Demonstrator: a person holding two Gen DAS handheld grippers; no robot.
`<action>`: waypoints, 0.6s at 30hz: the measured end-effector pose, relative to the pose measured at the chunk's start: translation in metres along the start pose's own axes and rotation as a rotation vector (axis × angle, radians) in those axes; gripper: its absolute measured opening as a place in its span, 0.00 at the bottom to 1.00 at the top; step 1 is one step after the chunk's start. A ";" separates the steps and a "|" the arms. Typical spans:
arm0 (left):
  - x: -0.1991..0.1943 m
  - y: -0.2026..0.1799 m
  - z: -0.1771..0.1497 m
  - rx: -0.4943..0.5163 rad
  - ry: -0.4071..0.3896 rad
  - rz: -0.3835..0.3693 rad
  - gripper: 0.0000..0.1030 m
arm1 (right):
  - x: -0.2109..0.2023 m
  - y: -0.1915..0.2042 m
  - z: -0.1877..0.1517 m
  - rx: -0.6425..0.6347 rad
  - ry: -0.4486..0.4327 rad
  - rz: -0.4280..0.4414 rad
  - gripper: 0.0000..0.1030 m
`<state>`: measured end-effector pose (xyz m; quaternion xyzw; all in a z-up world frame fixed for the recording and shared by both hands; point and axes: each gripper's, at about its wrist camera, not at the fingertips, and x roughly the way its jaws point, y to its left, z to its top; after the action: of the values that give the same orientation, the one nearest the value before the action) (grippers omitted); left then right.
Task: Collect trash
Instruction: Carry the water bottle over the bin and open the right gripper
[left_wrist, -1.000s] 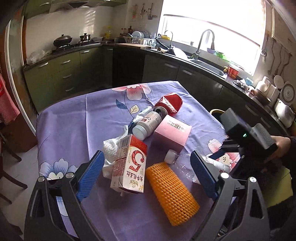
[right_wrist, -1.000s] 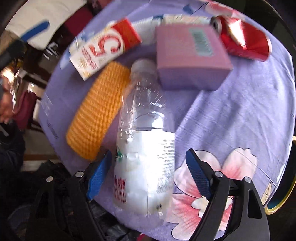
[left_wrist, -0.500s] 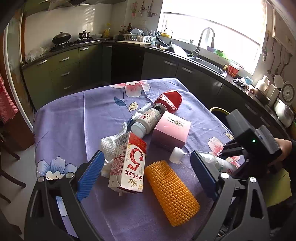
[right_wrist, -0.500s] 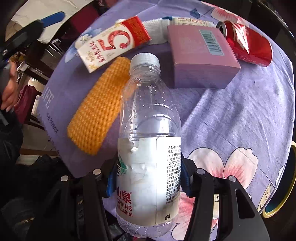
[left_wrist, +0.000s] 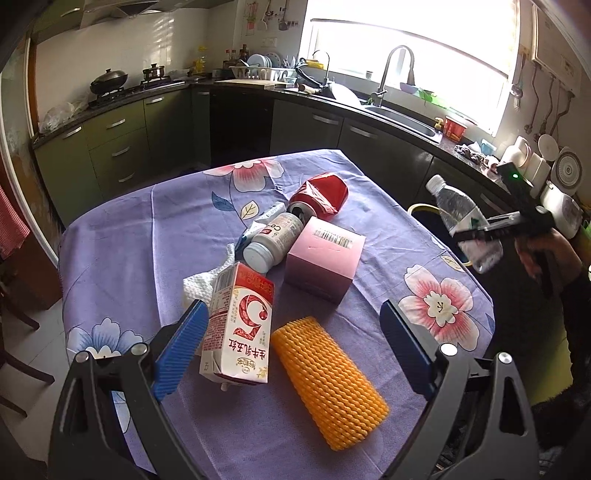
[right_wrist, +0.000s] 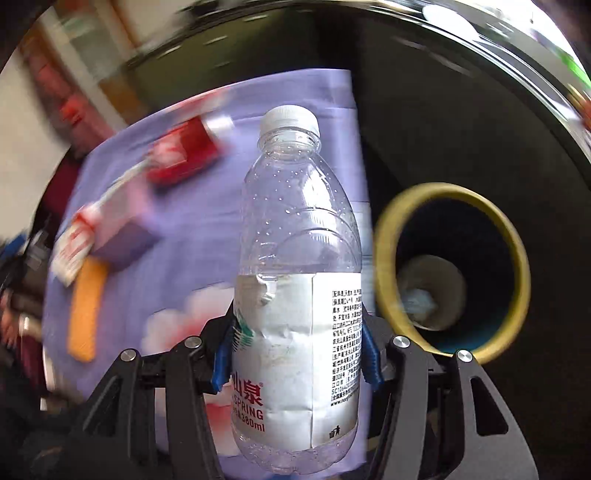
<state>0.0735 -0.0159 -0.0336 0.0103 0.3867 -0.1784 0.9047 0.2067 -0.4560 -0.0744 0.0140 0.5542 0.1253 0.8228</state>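
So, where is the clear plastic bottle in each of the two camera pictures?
Left wrist view: the bottle is at the right edge, lifted beside the table, tilted, held in the right gripper.
Right wrist view: the bottle fills the centre, cap up, clamped at its label.
Shared landmark: the yellow-rimmed bin, beside the bottle in both views.

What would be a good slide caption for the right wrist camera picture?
Right gripper clamps a clear plastic bottle beside the yellow-rimmed bin, purple table behind.
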 end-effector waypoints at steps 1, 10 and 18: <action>0.002 -0.001 0.001 0.000 0.003 -0.002 0.87 | 0.004 -0.021 0.003 0.039 0.003 -0.026 0.53; 0.020 -0.017 0.015 0.029 0.044 0.006 0.86 | 0.066 -0.156 0.022 0.336 0.066 -0.106 0.53; 0.036 -0.028 0.024 0.055 0.080 0.012 0.86 | 0.099 -0.193 0.024 0.419 0.090 -0.084 0.60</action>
<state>0.1041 -0.0571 -0.0393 0.0444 0.4175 -0.1830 0.8889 0.3002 -0.6179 -0.1868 0.1560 0.6044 -0.0264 0.7808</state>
